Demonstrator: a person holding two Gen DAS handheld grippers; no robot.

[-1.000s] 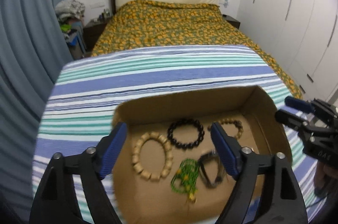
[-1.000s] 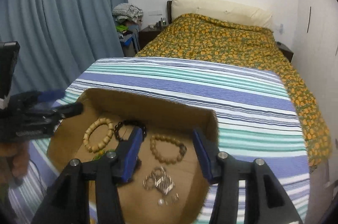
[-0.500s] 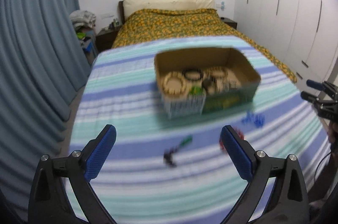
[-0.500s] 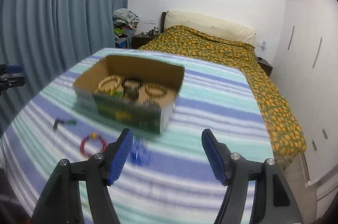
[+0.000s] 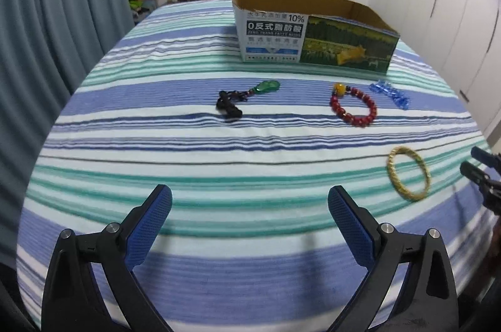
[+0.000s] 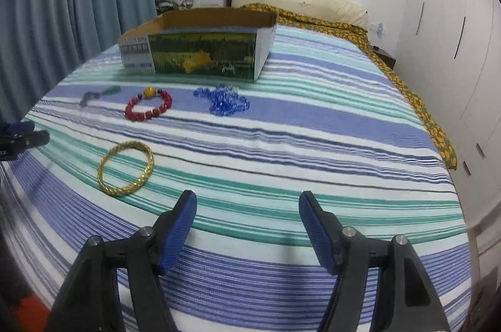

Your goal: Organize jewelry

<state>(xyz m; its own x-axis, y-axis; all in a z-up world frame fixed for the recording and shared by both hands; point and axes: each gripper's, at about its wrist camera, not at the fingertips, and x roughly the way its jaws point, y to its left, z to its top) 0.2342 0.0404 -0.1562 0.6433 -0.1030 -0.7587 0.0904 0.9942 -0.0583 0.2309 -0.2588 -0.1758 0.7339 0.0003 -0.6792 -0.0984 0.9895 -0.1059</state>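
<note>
Both grippers, left (image 5: 250, 203) and right (image 6: 247, 208), angled down over bare striped cloth (image 5: 250, 144), jaws spread and empty; four jewelry pieces, including a gold bangle (image 6: 126, 168), lay before the box (image 5: 313, 31).

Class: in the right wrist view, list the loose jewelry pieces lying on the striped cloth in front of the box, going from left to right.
Green pendant on dark cord → red bead bracelet → blue crystal bracelet. The gold bangle overlaps the first two sideways, so it is omitted.

Red bracelet (image 5: 353, 106), gold bangle (image 5: 408, 173), striped cloth (image 5: 219, 150)
</note>
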